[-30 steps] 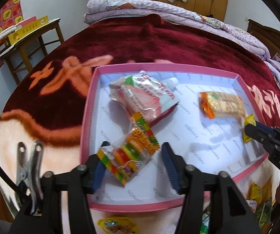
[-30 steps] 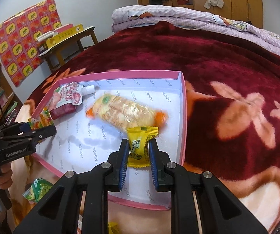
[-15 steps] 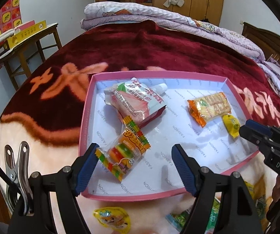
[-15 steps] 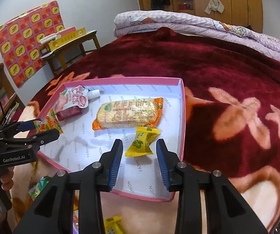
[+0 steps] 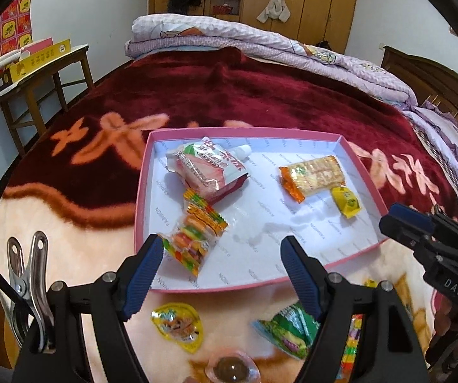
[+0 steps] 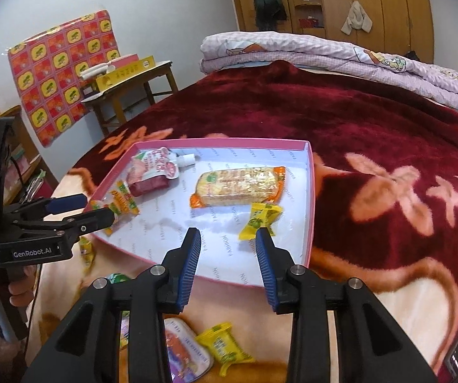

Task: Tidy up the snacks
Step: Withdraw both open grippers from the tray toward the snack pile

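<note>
We see a bed [image 5: 260, 95] under a dark red blanket, with a pink-rimmed tray [image 5: 141, 191] lying flat on it. Inside, a spouted pouch [image 5: 209, 167] lies with its spout toward the tray's far edge; a cracker pack [image 5: 313, 177] lies lengthwise across the tray, a yellow candy [image 5: 347, 201] just beside it. A gummy packet [image 5: 197, 233] runs diagonally near the left rim. Our left gripper [image 5: 221, 257] has its fingers released wide, above that packet's near end. Our right gripper [image 6: 227, 245] has its fingers parted and empty, beside the candy.
</note>
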`<action>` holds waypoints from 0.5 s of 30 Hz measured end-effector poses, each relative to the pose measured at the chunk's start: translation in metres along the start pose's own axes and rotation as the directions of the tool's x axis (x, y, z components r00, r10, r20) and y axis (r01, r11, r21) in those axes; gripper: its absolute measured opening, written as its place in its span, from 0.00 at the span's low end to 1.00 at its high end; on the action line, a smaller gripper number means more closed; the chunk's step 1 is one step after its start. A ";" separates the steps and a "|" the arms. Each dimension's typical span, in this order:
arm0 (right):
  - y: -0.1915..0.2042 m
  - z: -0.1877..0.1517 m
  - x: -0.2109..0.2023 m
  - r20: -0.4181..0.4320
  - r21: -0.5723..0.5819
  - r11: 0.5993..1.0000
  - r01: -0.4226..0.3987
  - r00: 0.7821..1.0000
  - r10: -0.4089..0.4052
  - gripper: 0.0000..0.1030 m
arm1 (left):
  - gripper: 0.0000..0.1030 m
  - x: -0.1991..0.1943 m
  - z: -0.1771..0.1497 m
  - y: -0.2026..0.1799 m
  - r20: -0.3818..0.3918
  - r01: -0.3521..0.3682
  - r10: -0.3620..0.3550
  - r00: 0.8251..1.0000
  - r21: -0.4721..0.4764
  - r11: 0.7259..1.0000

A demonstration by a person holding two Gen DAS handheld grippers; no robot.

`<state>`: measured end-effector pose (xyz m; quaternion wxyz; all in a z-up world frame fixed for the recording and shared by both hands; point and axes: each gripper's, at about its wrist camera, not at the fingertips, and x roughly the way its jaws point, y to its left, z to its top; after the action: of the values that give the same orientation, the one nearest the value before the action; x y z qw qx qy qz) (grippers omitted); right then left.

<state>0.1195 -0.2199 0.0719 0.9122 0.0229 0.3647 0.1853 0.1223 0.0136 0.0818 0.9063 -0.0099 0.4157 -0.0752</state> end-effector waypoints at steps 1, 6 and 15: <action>0.001 -0.001 -0.002 0.000 -0.002 1.000 -0.001 1.000 0.001 0.36 | 0.77 -0.002 -0.001 0.000 0.003 0.003 -0.003 1.000 -0.002 1.000; 0.008 -0.009 -0.009 -0.008 -0.002 1.000 -0.008 1.000 0.008 0.36 | 0.77 -0.010 -0.004 0.000 0.005 0.013 -0.013 1.000 -0.008 1.000; 0.016 -0.021 -0.013 -0.035 0.006 1.000 -0.018 0.999 0.018 0.36 | 0.77 -0.022 -0.018 0.005 0.008 -0.002 0.002 1.000 0.001 1.000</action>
<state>0.0911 -0.2122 0.0676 0.9039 0.0253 0.3809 0.1929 0.0950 0.0228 0.0864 0.9081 -0.0094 0.4120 -0.0747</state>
